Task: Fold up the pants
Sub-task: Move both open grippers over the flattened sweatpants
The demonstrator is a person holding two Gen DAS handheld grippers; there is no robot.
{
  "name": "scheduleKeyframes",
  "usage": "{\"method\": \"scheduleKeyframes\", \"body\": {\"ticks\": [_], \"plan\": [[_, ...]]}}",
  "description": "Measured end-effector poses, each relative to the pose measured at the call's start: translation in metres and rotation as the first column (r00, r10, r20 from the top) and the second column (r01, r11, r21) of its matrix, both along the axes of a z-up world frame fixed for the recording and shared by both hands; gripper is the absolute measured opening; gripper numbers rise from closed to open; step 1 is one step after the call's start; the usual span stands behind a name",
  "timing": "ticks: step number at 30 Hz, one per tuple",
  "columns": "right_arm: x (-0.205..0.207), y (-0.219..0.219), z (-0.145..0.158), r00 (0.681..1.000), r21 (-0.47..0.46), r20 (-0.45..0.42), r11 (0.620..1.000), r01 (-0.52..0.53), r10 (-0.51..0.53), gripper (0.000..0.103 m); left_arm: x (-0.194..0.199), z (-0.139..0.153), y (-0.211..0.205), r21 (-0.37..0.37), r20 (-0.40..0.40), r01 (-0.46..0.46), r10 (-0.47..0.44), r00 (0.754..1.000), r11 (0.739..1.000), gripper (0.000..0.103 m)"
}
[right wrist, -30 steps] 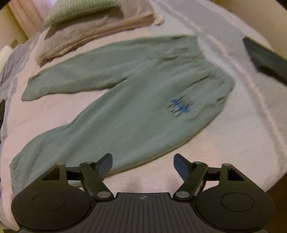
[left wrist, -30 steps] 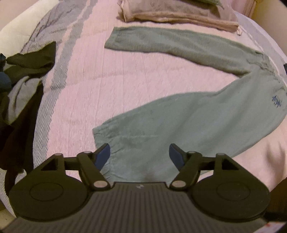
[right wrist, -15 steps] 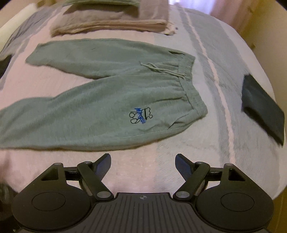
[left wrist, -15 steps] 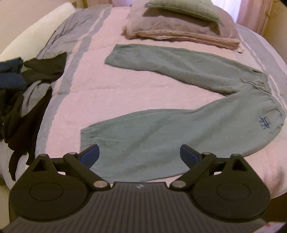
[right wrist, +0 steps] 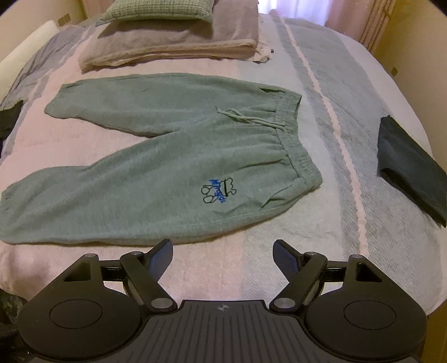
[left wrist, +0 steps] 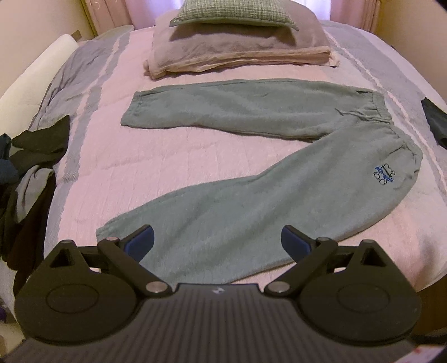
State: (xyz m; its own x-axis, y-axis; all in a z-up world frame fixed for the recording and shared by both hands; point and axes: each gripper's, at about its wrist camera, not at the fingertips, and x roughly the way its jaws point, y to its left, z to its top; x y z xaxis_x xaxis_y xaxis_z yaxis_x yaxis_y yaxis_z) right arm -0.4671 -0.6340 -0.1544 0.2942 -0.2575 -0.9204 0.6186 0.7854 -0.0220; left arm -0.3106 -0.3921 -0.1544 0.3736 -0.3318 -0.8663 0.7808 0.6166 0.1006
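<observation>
**Green sweatpants spread flat, both grippers spread above the near edge**

Nearest, the left gripper (left wrist: pixel 218 240) has its 2 blue-padded fingers spread wide over the near leg's cuff end, holding nothing. The right gripper (right wrist: pixel 223 252) is likewise spread and holds nothing, over bare bedspread just near of the hip. The sage-green fleece sweatpants (right wrist: pixel 156 178) lie flat on the pink and grey quilted bedspread (right wrist: pixel 349 117), legs splayed in a V toward the left, waistband and loose drawstring at the right, a blue and black embroidered logo (right wrist: pixel 219 191) on the near hip. At the left edge sits a heap of dark crumpled clothes (left wrist: pixel 25 178); at the right, a folded dark green garment (right wrist: pixel 408 164). Farthest, a green checked cushion (left wrist: pixel 232 14) rests on a stack of mauve and beige folded bedding (left wrist: pixel 240 53)
</observation>
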Motion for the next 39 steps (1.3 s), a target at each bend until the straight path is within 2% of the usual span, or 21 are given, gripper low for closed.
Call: {"method": "scheduleKeyframes", "body": {"ticks": [18,21,24,27,30,32,35,38,39], "plan": [[0.005,0.005,-0.016,0.999,0.019,-0.027,1.000,-0.023,0.024,0.076,0.012,-0.010,0.010,0.023,-0.004,-0.018,0.018,1.000,1.000,0.096],[0.005,0.006,-0.022,0.997,-0.003,-0.018,0.997,-0.077,0.077,0.076,0.013,-0.018,0.023,0.039,0.021,-0.008,0.008,1.000,0.999,0.096],[0.003,0.014,-0.031,0.981,-0.084,-0.002,0.977,-0.194,0.195,0.076,0.012,-0.033,0.042,0.061,0.063,0.016,-0.020,0.998,0.998,0.096],[0.003,0.029,-0.048,0.925,-0.206,-0.047,0.903,-0.378,0.376,0.076,0.007,-0.058,0.062,0.109,0.117,0.075,-0.087,0.989,0.991,0.096],[0.001,0.042,-0.072,0.844,-0.287,-0.112,0.796,-0.532,0.524,0.076,-0.004,-0.091,0.075,0.202,0.166,0.173,-0.207,0.964,0.964,0.093],[0.002,0.046,-0.086,0.802,-0.299,-0.135,0.748,-0.592,0.581,0.076,-0.010,-0.113,0.080,0.243,0.173,0.236,-0.281,0.944,0.941,0.088],[0.005,0.046,-0.102,0.771,-0.308,-0.140,0.713,-0.630,0.621,0.076,-0.017,-0.150,0.084,0.323,0.181,0.340,-0.410,0.894,0.883,0.081],[0.009,0.044,-0.115,0.756,-0.319,-0.148,0.692,-0.647,0.638,0.075,-0.012,-0.180,0.086,0.386,0.184,0.406,-0.501,0.845,0.828,0.063],[0.011,0.043,-0.119,0.749,-0.319,-0.157,0.685,-0.655,0.643,0.075,-0.008,-0.187,0.087,0.403,0.181,0.422,-0.523,0.833,0.812,0.060]]}}
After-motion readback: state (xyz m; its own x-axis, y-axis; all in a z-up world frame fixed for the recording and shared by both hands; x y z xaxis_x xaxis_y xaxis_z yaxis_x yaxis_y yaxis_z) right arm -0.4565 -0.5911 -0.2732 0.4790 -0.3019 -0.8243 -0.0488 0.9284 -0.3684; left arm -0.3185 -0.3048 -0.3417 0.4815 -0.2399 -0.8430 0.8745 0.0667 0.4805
